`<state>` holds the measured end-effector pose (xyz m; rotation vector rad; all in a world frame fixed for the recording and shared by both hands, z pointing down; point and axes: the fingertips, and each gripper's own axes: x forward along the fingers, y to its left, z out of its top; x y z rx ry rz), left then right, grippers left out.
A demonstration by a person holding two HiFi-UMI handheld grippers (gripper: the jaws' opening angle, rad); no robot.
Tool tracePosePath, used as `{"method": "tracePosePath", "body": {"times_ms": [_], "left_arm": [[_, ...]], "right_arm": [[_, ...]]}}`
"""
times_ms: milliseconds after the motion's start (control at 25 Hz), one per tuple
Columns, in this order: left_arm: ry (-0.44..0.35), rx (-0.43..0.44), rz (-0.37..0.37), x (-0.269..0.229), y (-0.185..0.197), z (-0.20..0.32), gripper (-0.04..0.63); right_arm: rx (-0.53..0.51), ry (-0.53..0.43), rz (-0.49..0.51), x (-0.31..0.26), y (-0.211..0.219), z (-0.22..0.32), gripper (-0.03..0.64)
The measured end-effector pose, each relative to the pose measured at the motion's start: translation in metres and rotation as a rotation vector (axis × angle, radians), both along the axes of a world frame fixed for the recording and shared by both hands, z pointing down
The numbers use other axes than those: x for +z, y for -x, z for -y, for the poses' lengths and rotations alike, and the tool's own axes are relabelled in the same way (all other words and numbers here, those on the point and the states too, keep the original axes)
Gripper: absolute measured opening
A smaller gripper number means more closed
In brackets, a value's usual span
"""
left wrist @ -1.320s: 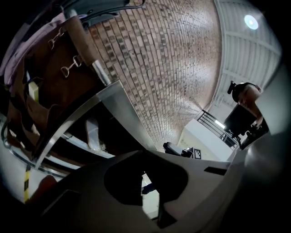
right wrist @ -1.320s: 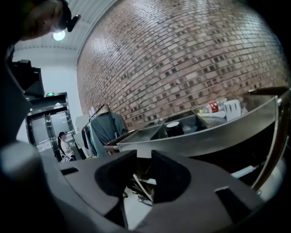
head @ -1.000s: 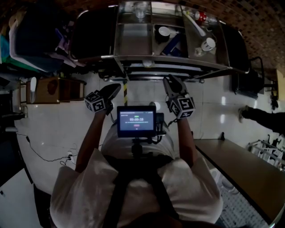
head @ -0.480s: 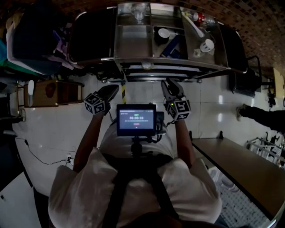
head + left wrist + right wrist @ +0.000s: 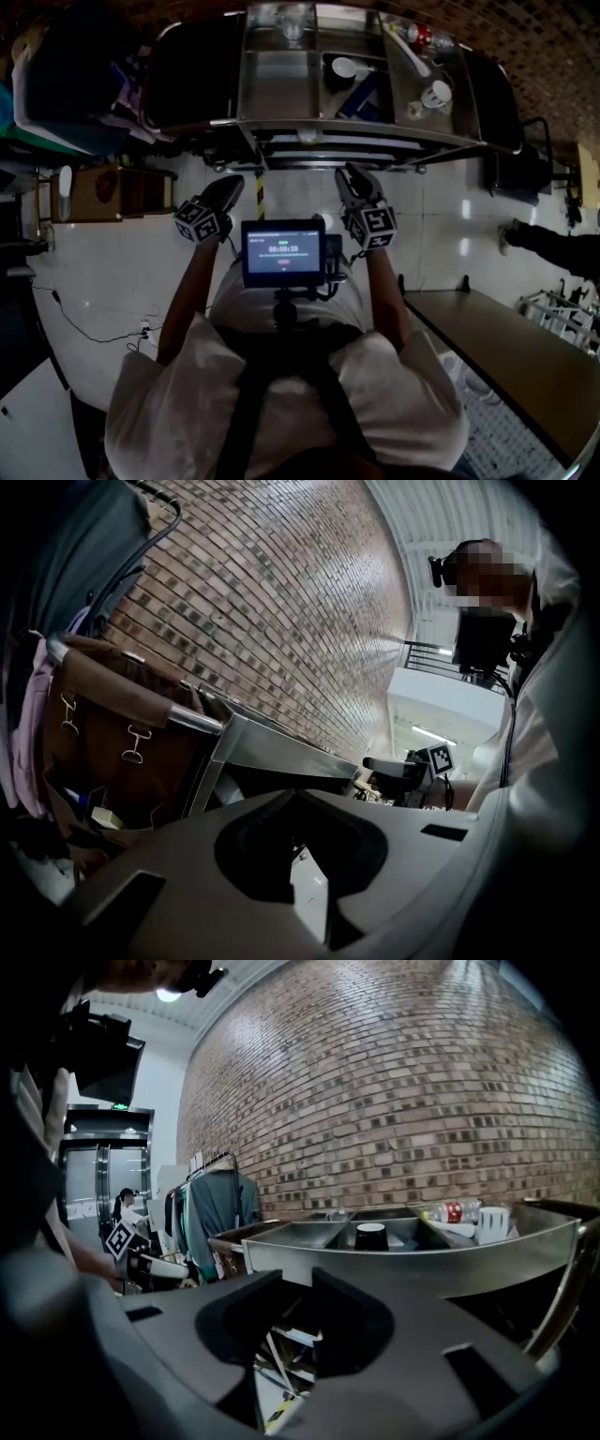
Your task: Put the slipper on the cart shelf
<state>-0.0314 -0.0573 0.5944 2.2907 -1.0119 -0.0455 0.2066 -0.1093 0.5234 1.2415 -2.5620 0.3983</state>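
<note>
I see no slipper in any view. The steel cart (image 5: 356, 127) stands right ahead of me, its top tray split into compartments and lower shelves in shadow beneath. My left gripper (image 5: 234, 183) is held just short of the cart's front rail, jaws shut with nothing in them. My right gripper (image 5: 349, 173) is level with it to the right, its jaws a little apart and empty. In the left gripper view the left gripper (image 5: 295, 794) points at the cart's corner (image 5: 272, 747). In the right gripper view the right gripper (image 5: 298, 1283) faces the cart's tray rim (image 5: 403, 1265).
The tray holds a black cup (image 5: 342, 70), a white cup (image 5: 438, 94) and a bottle (image 5: 422, 36). Bags and clothes (image 5: 84, 84) hang at the left above a cardboard box (image 5: 103, 192). A table (image 5: 506, 356) stands at the right, with a person's foot (image 5: 544, 244) beyond it.
Both grippers have drifted slightly to the left in front of the cart. Their jaws stand as before.
</note>
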Motion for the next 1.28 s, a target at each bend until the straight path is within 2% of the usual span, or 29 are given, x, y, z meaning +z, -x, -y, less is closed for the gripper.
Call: {"method": "tracePosePath", "body": {"times_ms": [320, 640, 1000, 1280], "left_arm": [[0.05, -0.005, -0.032, 0.009, -0.007, -0.014, 0.006], [0.115, -0.002, -0.02, 0.02, -0.018, -0.023, 0.006], [0.142, -0.015, -0.045, 0.031, -0.02, -0.027, 0.006], [0.126, -0.023, -0.058, 0.024, 0.011, -0.049, 0.006]], "right_arm": [[0.032, 0.059, 0.016, 0.019, -0.01, -0.004, 0.118], [0.074, 0.087, 0.022, 0.032, -0.026, -0.009, 0.098], [0.086, 0.122, 0.019, 0.043, -0.022, -0.003, 0.098], [0.129, 0.155, 0.057, 0.047, -0.006, -0.021, 0.097]]}}
